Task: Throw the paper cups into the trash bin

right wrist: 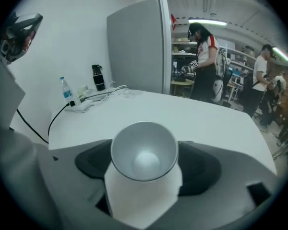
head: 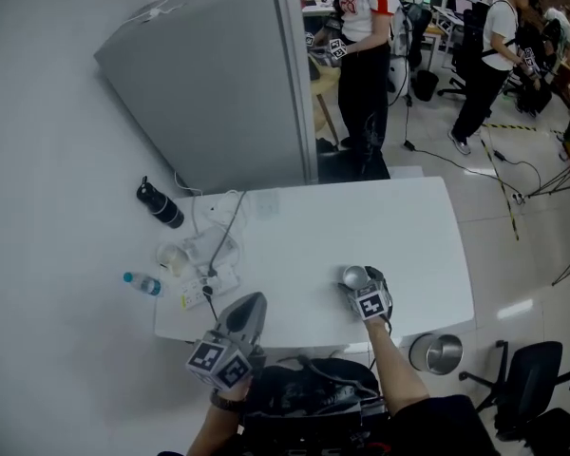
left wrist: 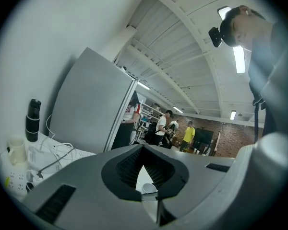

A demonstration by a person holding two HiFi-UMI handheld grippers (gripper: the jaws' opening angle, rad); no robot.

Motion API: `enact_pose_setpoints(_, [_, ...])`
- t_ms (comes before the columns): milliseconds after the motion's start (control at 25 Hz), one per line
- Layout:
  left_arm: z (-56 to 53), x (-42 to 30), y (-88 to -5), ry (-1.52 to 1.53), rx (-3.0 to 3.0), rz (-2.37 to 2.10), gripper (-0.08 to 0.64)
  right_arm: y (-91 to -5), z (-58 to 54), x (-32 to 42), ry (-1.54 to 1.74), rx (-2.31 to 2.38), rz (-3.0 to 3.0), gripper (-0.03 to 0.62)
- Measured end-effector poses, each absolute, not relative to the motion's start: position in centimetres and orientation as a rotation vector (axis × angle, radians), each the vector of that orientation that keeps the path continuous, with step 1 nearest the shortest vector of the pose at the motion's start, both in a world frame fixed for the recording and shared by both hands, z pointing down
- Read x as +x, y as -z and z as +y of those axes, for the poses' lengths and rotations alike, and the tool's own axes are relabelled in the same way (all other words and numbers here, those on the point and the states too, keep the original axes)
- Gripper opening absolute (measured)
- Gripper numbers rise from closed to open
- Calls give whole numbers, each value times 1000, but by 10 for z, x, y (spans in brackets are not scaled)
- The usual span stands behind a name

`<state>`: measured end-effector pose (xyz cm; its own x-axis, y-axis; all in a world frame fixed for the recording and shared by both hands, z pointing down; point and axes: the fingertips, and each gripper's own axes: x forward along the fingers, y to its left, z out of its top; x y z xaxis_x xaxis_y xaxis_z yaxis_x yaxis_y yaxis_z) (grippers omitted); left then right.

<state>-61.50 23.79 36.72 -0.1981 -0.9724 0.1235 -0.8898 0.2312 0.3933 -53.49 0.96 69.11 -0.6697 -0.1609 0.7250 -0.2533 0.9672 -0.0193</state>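
Observation:
A white paper cup stands upright near the front edge of the white table, its mouth facing up. My right gripper is open, one jaw on each side of the cup. My left gripper hovers at the table's front left, shut with nothing in it. Through the gap under its tips a small white cup shows on the table. A round metal trash bin stands on the floor by the table's front right corner.
A tall grey cabinet stands behind the table. At the table's left are a black bottle, a water bottle, a mug and a power strip with cables. People stand at the back. An office chair is at the right.

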Motion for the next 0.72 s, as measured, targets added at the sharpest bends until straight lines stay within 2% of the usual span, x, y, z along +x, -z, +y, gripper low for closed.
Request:
enact_pose_setpoints(40, [241, -616, -367, 325, 1726, -2166, 2, -694, 12, -535, -159, 302, -2318, 399])
enact_pose_setpoints(80, [245, -617, -367, 320, 1721, -2167, 1, -696, 15, -535, -166, 314, -2323, 394])
enact_pose_setpoints(440, [233, -614, -377, 360, 1760, -2065, 0, -662, 40, -526, -207, 337, -2438, 391])
enact_pose_setpoints(720, [198, -615, -375, 314, 1870, -2033, 1, -581, 43, -527, -239, 390, -2598, 391])
